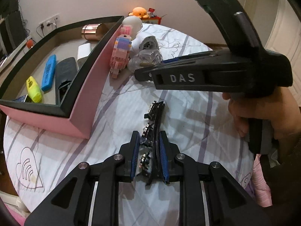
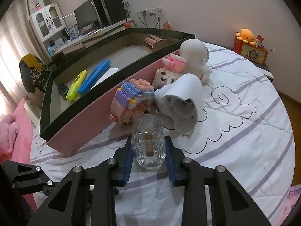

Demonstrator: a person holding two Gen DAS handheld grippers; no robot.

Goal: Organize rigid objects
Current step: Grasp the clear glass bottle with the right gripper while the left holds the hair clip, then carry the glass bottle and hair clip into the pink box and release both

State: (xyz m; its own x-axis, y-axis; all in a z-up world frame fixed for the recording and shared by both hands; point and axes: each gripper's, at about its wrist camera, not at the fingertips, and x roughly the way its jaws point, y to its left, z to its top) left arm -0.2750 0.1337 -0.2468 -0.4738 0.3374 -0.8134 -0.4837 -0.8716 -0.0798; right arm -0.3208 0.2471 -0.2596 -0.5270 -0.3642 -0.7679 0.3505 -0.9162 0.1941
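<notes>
My left gripper [image 1: 149, 137] is shut on a black hair clip [image 1: 155, 113] with shiny stones, which sticks out forward over the bedsheet. My right gripper [image 2: 148, 139] is shut on a clear glass bottle [image 2: 147, 130], one blue pad against each side. In the left wrist view the right gripper [image 1: 139, 73] reaches in from the right, its tip at that bottle [image 1: 146, 58]. A pink box with a black rim [image 1: 94, 86] [image 2: 90, 122] lies to the left. A pastel block figure [image 2: 131, 101] and white figurines [image 2: 182, 101] lie just beyond the bottle.
The box holds a yellow highlighter [image 2: 76, 85], a blue case [image 2: 94, 76], a dark case [image 1: 64, 75] and a copper cup [image 2: 154, 42]. A hand [image 1: 263, 116] holds the right gripper. An orange plush [image 2: 245, 34] sits far right; a desk with a monitor [image 2: 86, 17] stands behind.
</notes>
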